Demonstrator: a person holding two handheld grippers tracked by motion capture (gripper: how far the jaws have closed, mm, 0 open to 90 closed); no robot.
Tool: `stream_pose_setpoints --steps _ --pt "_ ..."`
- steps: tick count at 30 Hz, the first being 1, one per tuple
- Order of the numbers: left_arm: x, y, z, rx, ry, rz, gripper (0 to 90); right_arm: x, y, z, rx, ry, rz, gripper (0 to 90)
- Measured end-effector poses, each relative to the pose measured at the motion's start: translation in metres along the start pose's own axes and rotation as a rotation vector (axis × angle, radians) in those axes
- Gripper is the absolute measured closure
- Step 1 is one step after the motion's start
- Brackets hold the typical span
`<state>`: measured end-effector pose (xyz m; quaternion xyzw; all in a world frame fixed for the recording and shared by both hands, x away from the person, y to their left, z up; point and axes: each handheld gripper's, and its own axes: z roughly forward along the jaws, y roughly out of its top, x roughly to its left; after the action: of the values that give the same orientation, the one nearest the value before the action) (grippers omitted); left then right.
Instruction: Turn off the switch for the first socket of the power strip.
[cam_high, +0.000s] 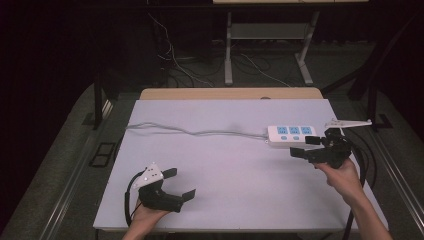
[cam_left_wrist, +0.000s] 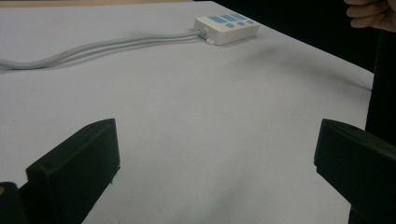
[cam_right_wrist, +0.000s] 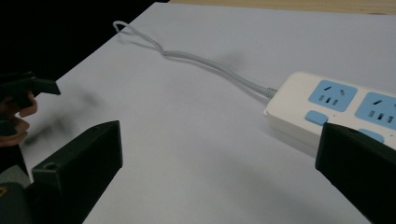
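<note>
A white power strip (cam_high: 292, 135) with blue sockets lies at the right of the white table top (cam_high: 225, 165). Its grey cable (cam_high: 200, 132) runs left across the sheet. My right gripper (cam_high: 304, 146) hovers just in front of the strip, open, with nothing between its jaws. In the right gripper view the power strip (cam_right_wrist: 336, 109) lies close ahead beside the right jaw, and the right gripper (cam_right_wrist: 219, 163) is wide open over bare sheet. My left gripper (cam_high: 180, 184) rests near the front left, open and empty. The left gripper (cam_left_wrist: 217, 158) faces the distant power strip (cam_left_wrist: 227, 27).
The table's far wooden edge (cam_high: 230, 93) borders the white sheet. Behind it stand a metal desk frame (cam_high: 228, 50) and loose floor cables (cam_high: 175, 65). The right gripper's black cable (cam_high: 362, 160) hangs off the table's right side.
</note>
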<state>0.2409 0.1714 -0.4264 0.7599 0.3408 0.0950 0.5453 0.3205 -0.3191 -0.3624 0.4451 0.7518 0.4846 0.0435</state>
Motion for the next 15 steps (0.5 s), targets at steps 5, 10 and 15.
stream_pose_setpoints --steps 5,10,15 --pt "0.0 0.0 0.0 0.0 0.0 0.0 0.0 0.007 -0.008 -0.002 0.005 0.024 -0.014 0.4" --pt "0.0 0.0 0.0 0.0 0.001 0.0 0.0 0.014 -0.017 -0.002 0.003 0.043 -0.031 0.4" --pt "0.0 0.0 0.0 0.0 0.001 -0.002 0.0 0.022 -0.027 -0.002 -0.002 0.053 -0.047 0.4"
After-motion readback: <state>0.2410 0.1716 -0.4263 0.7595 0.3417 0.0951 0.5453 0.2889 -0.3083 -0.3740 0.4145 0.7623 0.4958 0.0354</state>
